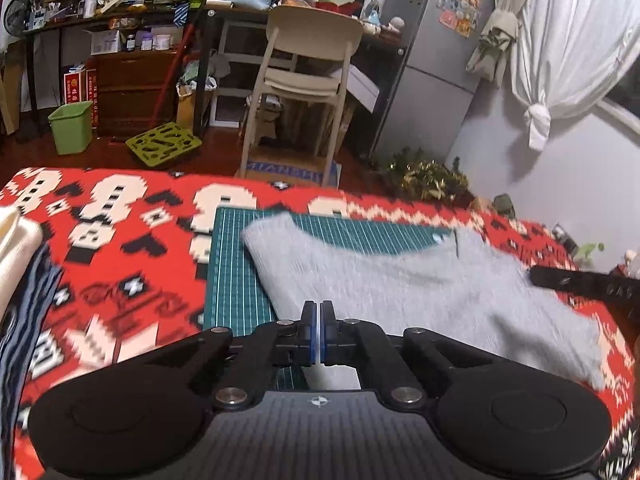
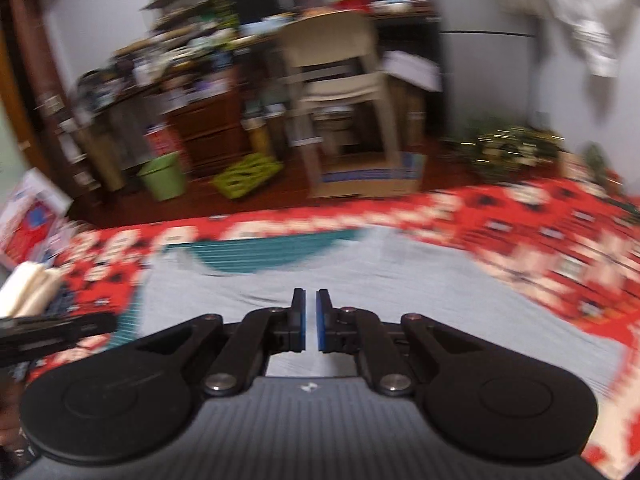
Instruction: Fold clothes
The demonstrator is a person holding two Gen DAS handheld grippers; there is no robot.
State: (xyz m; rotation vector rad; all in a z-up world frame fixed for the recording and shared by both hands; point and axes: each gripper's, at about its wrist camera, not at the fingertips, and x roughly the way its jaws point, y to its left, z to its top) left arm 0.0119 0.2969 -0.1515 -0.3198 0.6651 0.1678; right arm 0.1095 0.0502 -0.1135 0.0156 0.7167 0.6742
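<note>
The grey garment (image 1: 420,292) lies spread on the green cutting mat (image 1: 232,280), just ahead of and beneath both tools. The left gripper (image 1: 319,312) is pressed closed, holding nothing visible; the right gripper (image 2: 310,300) stands slightly parted above the cloth, empty.

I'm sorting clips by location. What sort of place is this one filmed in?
Most likely a lived-in room at home, perhaps a small flat. A fridge covered in magnets stands beside a cluttered desk and a beige chair, and a grey garment lies on a patterned red blanket.
</note>
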